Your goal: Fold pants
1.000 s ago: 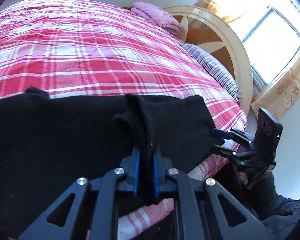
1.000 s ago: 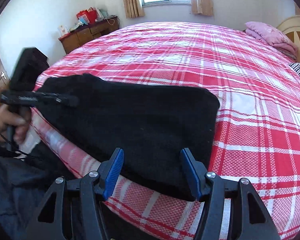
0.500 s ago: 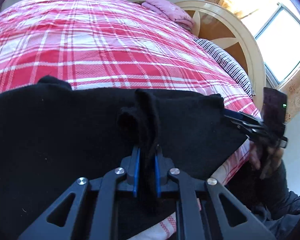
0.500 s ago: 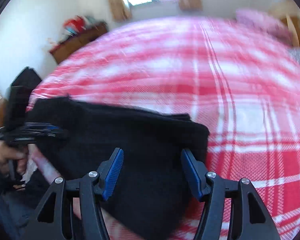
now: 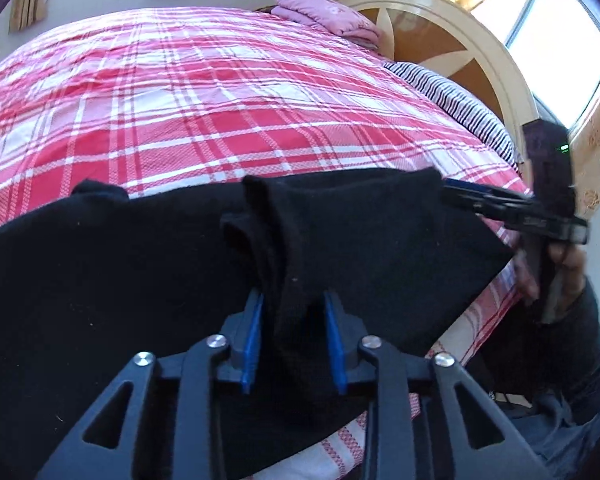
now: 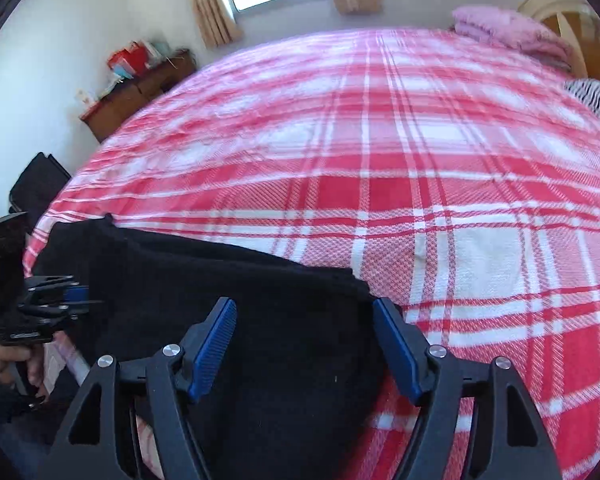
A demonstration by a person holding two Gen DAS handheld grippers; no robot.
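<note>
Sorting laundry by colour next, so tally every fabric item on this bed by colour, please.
Black: 1, the pants
Pink: 1, the folded blanket
Striped: 1, the pillow
Red plaid: 1, the bedspread
Total: 4

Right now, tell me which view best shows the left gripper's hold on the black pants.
Left wrist view: the left gripper has a bunched fold of the pants between its blue pads. The right wrist view shows it only small, side-on at the frame's left edge.

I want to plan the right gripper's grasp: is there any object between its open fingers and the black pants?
Nothing visible does. The right gripper is open, with the black pants directly between its fingers on the plaid bedspread.
</note>
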